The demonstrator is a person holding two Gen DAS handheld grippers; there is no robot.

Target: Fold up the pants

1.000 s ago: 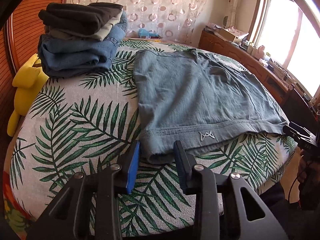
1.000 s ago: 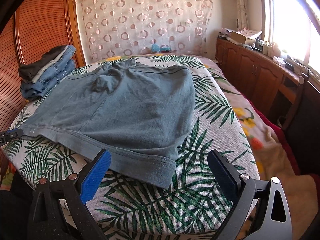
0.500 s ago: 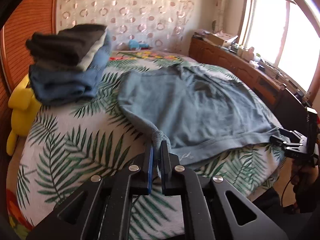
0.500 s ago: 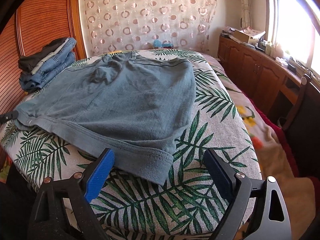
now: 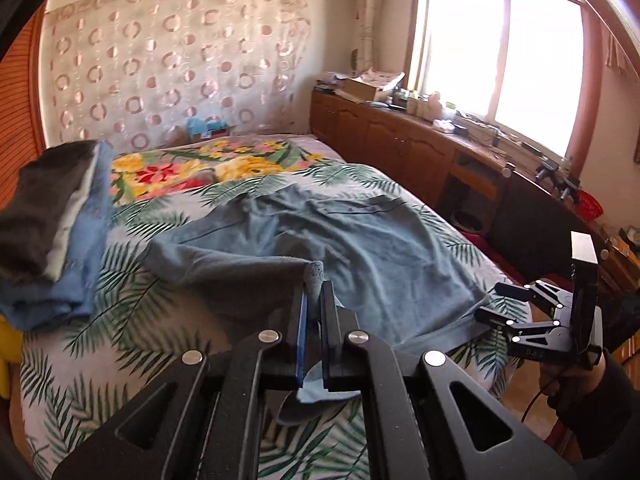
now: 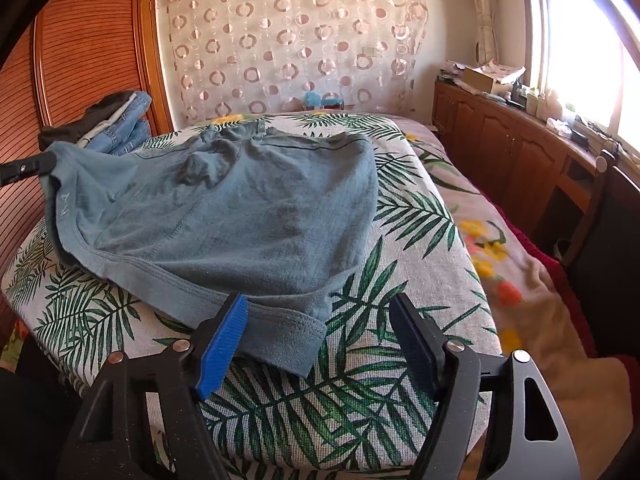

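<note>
Blue-grey pants (image 6: pixel 240 216): left claw (image 5: pixel 314 320) clamps one hem corner; right claw (image 6: pixel 320 320) gapes, empty. Thin pinch could slip under tension

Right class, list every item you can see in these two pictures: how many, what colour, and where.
shorts: one, blue-grey, spread on the bed, one corner lifted
bedcover: one, white with green leaves, over the bed
folded clothes: one stack, dark, grey and blue denim, bed's left side
curtain: one, pale with circles, far wall
cabinet: one, brown wood, under the window
left gripper: one, black, shut on the shorts' corner
right gripper: one, black with blue pad, open at the hem
</note>
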